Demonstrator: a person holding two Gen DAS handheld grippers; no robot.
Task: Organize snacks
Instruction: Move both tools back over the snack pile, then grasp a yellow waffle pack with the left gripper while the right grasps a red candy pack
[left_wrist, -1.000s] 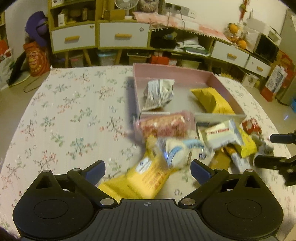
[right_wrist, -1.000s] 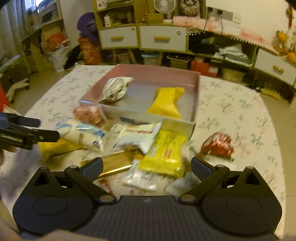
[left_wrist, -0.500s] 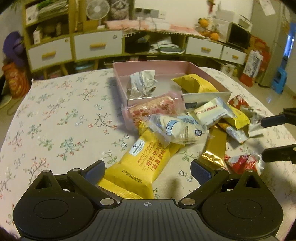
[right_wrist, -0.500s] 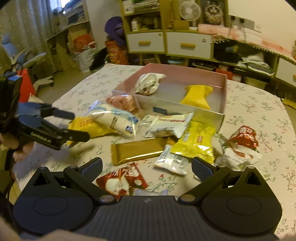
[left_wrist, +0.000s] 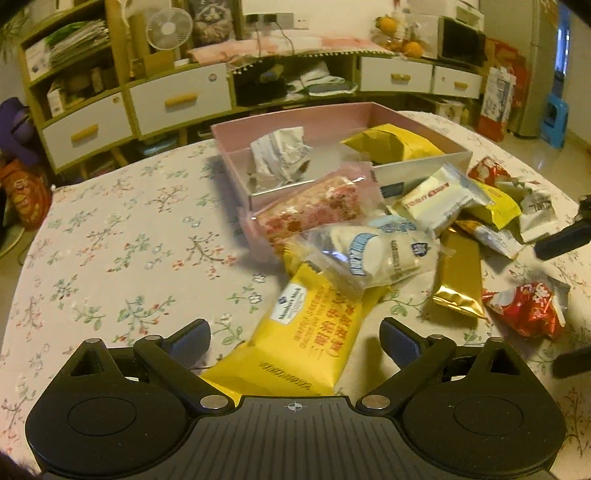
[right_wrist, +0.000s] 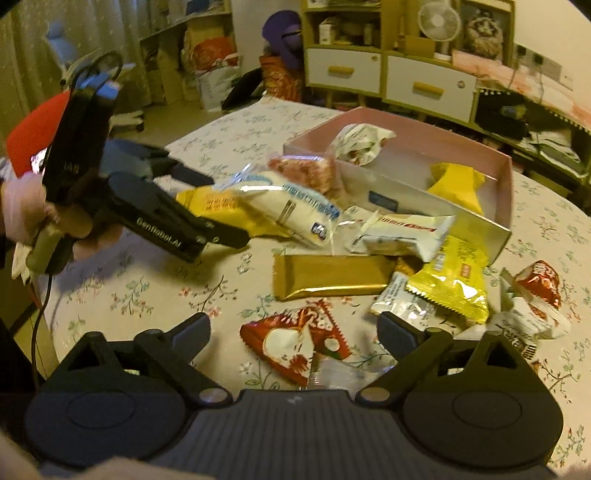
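Pink cardboard box (left_wrist: 295, 127), upper centre of the left wrist view, holds only two snacks: a crumpled silver-white wrapper (left_wrist: 280, 155) at its left and a yellow packet (left_wrist: 395, 146) at its right. By this evidence the task appears to be at an early stage.

Most snacks lie outside the box on the floral-cloth surface (left_wrist: 110, 240), heaped against the box's near wall. In the left wrist view these include a pink-red crisp bar in clear film (left_wrist: 314, 206), a white cake in a clear blue-printed wrapper (left_wrist: 376, 254), a large yellow pack (left_wrist: 306, 339) at lower centre, a white bar with red lettering (left_wrist: 432, 199), a gold bar (left_wrist: 461, 277) and a red foil packet (left_wrist: 524, 310) at the right edge. The right wrist view adds a small yellow sachet (right_wrist: 454, 284) at centre right and a red-and-white triangular packet (right_wrist: 299, 339) at lower centre.

Left tongs (left_wrist: 295, 338) stand apart, empty, straddling the near end of the large yellow pack without evident contact. Right tongs (right_wrist: 293, 330) also stand apart and empty, above the red-and-white triangular packet. Roughly ten items appear left to transfer.
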